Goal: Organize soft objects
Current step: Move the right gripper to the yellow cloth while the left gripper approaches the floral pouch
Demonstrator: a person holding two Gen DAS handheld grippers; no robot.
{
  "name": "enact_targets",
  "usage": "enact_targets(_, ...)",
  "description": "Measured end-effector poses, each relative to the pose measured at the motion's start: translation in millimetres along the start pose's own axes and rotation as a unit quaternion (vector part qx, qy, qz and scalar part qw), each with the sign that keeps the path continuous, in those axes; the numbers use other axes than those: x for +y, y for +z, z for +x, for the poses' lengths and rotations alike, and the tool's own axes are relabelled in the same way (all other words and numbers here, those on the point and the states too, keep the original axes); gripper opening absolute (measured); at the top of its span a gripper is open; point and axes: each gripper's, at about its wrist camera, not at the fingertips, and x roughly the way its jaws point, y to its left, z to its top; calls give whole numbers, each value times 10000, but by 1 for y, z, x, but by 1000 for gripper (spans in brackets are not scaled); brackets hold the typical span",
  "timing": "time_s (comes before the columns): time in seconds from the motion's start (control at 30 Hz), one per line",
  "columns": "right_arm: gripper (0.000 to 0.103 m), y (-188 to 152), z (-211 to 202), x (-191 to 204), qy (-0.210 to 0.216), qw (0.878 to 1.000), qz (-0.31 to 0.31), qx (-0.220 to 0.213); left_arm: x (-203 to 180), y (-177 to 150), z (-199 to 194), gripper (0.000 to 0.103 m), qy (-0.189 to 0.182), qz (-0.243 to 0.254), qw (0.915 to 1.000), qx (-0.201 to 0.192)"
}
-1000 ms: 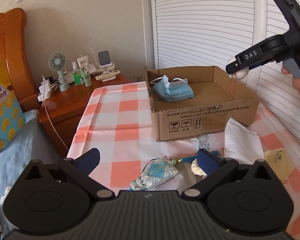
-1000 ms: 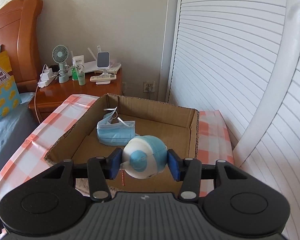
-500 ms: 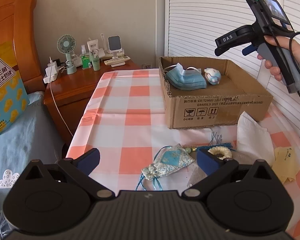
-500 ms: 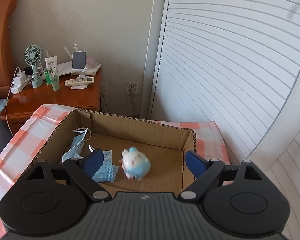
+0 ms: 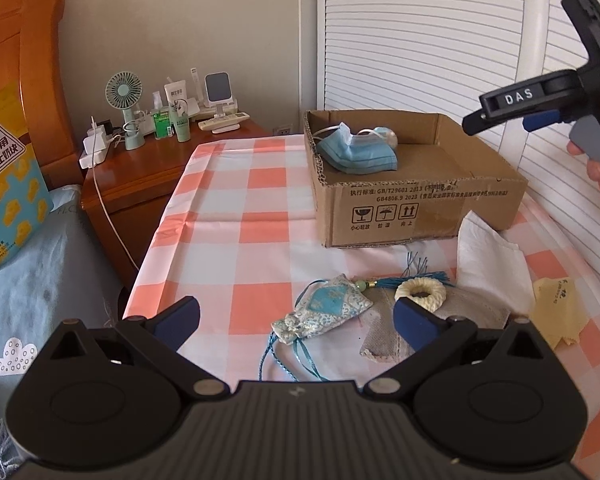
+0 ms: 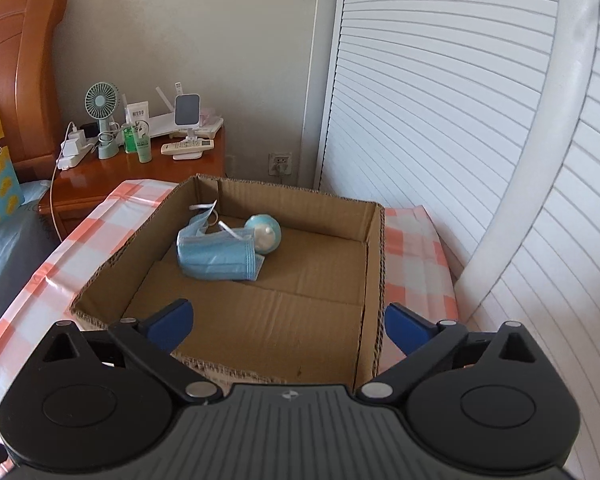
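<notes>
A cardboard box [image 5: 420,208] [image 6: 374,264] stands on the checked tablecloth. Inside lie a blue face mask [image 6: 216,254] [image 5: 356,152] and a small blue-and-white plush toy [image 6: 266,234], touching the mask. My right gripper [image 6: 286,322] is open and empty above the box's near edge; it also shows in the left wrist view [image 5: 540,100]. My left gripper [image 5: 296,316] is open and empty above the table's front. Below it lie an embroidered sachet [image 5: 326,310], a cream ring with blue tassel [image 5: 420,290], a beige cloth [image 5: 472,314], a white tissue [image 5: 488,260] and a yellow cloth [image 5: 560,304].
A wooden nightstand [image 5: 140,168] at the back left carries a fan [image 5: 124,108], bottles and a remote. A bed with a yellow bag [image 5: 8,184] is at the left. White slatted doors [image 6: 440,80] stand behind and to the right.
My right gripper opened and let go of the plush toy, which dropped into the box and rolled against the mask. The right gripper then drew back. The left gripper stayed open.
</notes>
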Motion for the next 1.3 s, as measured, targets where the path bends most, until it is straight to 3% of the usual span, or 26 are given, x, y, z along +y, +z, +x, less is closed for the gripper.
enact_targets(0.43,103,-121,-46,-10,-364,9981,350,361,-8,-23,-1,102,-107,354,9988,316)
enact_targets(0.57,103,-143,-49,-12,-253,9974,468,477,-10,-27,2,102,-90,385,9984,405)
enact_targets(0.7,103,-154,-40,-14,-177,9951,722,656,-13,-29,4,102,-81,426,9980,450)
enact_targets(1.0,103,-169,-28,-22,-736,9908,700,895,-16,-28,12,102,-94,484,9973,545)
enact_targets(1.3,103,-176,-26,-21,-421,9939,572,844,-11,-12,35,102,-33,513,9971,558)
